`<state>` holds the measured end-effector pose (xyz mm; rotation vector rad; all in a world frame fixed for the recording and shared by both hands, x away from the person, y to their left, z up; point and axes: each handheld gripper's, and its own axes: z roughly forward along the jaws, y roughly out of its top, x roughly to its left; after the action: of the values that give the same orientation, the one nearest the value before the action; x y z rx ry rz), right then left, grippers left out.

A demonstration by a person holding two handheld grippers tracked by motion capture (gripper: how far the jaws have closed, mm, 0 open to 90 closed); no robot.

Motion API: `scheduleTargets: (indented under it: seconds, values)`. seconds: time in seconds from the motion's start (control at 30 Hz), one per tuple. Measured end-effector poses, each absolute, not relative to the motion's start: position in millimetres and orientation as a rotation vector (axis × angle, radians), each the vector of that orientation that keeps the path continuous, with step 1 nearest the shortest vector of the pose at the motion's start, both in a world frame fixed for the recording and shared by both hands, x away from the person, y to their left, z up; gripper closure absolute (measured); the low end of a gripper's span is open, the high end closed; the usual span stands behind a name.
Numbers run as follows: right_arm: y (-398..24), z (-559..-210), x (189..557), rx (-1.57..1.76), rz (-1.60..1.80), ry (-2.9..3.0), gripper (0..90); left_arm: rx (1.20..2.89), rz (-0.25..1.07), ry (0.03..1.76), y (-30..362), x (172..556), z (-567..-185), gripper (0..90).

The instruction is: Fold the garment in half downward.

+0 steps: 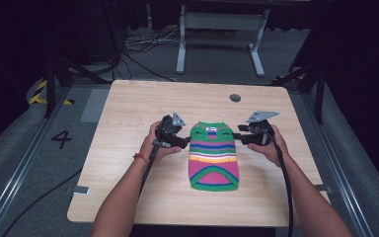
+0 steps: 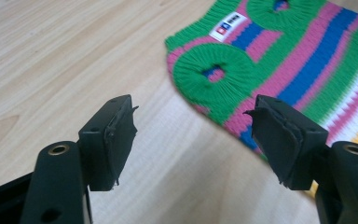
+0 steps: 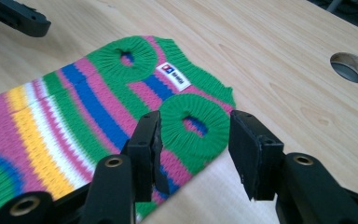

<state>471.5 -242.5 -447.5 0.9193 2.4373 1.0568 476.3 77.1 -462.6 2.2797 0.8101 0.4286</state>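
Observation:
A small knitted sweater (image 1: 213, 155) with green, pink, blue, white and yellow stripes lies flat on the wooden table (image 1: 128, 197). Its collar end, with a white label, points away from the person. My left gripper (image 1: 185, 141) is held at the sweater's upper left edge. In the left gripper view it (image 2: 193, 109) stands open over bare wood beside a green ribbed armhole of the sweater (image 2: 284, 60). My right gripper (image 1: 238, 136) is at the upper right edge. Its gripper (image 3: 195, 121) is open, hovering around the other armhole of the sweater (image 3: 88, 112) without pressing it.
A round cable hole (image 1: 235, 98) (image 3: 352, 67) sits in the table near its far right edge. Beyond the table, a white frame (image 1: 219, 29) and loose cables lie on the grey floor. Bare wood surrounds the sweater on all sides.

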Motion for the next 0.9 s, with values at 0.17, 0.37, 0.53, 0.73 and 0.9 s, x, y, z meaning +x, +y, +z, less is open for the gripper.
scheduleTargets:
  seconds: [0.17,0.37,0.53,0.73,0.9]
  values:
    - [-235,-455,491,0.946,1.010,2.453,59.1,2.245,0.399,0.856,70,491,-466,37.1]
    - [-229,-465,510,1.002,1.000,2.447,62.4,2.182,0.294,0.987,53,510,-483,42.8]
    - [-222,-471,519,1.046,0.998,2.449,62.4,2.185,0.276,1.021,42,519,-492,45.9]
    - [-216,-481,526,1.099,0.977,2.457,61.5,2.196,0.279,1.043,37,525,-498,44.8]
    - [-213,-489,529,1.129,0.928,2.466,59.4,2.204,0.294,1.051,36,529,-499,40.6]
